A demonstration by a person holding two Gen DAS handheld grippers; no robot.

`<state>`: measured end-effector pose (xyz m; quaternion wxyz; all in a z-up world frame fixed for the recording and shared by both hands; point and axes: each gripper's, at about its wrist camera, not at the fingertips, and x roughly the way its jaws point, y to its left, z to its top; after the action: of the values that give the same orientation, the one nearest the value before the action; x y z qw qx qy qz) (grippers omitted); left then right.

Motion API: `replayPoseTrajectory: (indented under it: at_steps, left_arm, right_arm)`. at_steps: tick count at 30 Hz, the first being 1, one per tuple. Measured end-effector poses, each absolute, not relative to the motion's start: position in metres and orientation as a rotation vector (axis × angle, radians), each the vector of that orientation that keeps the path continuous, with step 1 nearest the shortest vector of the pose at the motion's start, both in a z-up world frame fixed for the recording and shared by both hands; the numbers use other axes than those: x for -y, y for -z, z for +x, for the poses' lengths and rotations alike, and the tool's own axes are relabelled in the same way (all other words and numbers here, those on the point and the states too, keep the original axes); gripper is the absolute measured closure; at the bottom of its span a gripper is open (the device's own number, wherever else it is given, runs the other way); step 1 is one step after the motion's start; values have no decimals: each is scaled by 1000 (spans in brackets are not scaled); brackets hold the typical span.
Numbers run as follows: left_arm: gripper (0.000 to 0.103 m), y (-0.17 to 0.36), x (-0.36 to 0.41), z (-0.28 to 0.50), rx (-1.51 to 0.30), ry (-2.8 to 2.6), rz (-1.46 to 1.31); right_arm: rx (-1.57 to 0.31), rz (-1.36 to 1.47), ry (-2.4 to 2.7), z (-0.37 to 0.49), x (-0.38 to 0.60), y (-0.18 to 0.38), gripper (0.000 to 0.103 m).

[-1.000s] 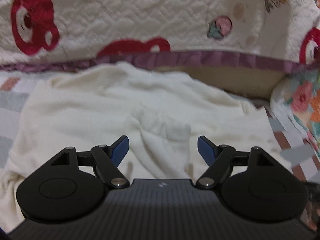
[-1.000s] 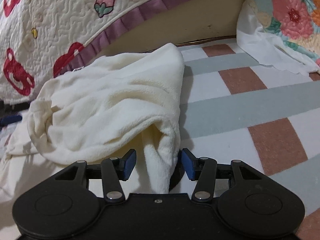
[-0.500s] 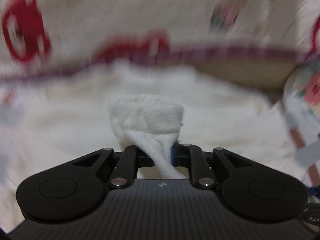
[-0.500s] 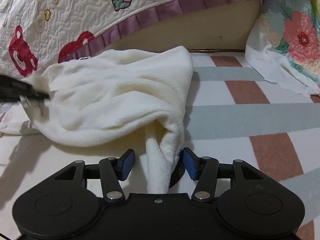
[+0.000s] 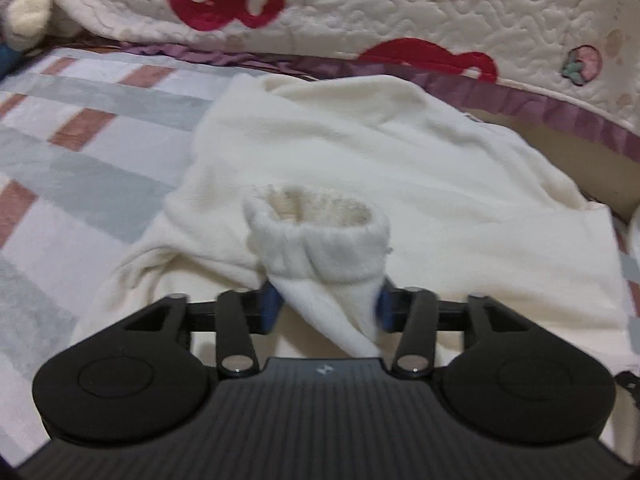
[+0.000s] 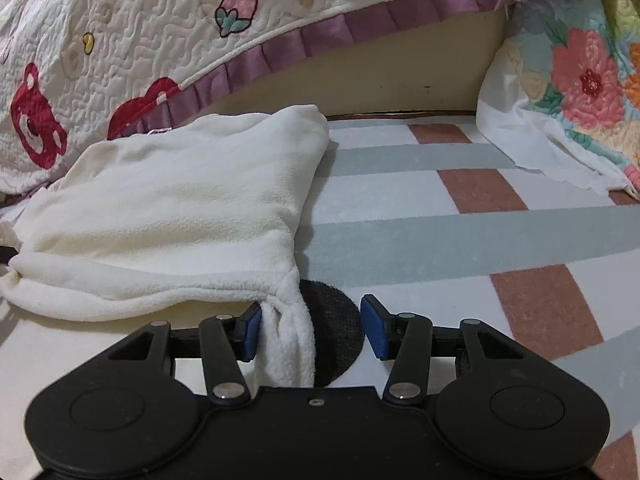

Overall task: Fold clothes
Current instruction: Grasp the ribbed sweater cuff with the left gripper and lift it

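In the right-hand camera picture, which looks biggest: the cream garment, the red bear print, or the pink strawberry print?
1. Cream garment, by far.
2. Red bear print.
3. Strawberry print, though it lies farther back, so its true size is unsure.

The bed (image 6: 460,236) wears a striped sheet with white, grey-green and brick-red blocks. A cream fleece garment (image 6: 192,200) lies spread on it, folded over itself, its far edge near a quilted bedspread (image 6: 132,40) with red bears, strawberries and a purple ruffle that rises behind the bed. In the left wrist view the garment (image 5: 400,168) covers the sheet (image 5: 80,160) on the right. A floral quilt (image 6: 580,80) with a white cloth edge rests at the far right. A dark round patch (image 6: 336,340) shows on the sheet beside the garment's near corner.
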<state>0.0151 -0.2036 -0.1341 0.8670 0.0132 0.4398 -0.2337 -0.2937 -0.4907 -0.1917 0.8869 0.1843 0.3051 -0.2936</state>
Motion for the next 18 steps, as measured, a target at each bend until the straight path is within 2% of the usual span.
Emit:
replayPoseTrajectory:
  at_steps: [7,12,18]
  left_arm:
    - [43,120,171,22,-939,341,-66]
    - [37,111,185,7,-921,351,270]
    - [37,107,176,2,-934,548,92]
  right_arm:
    - [-675,364,607,-288,490,190,48]
    - [-670,349,594,-291,488,191,47]
    - [-688,340,541,-292,490,190,39]
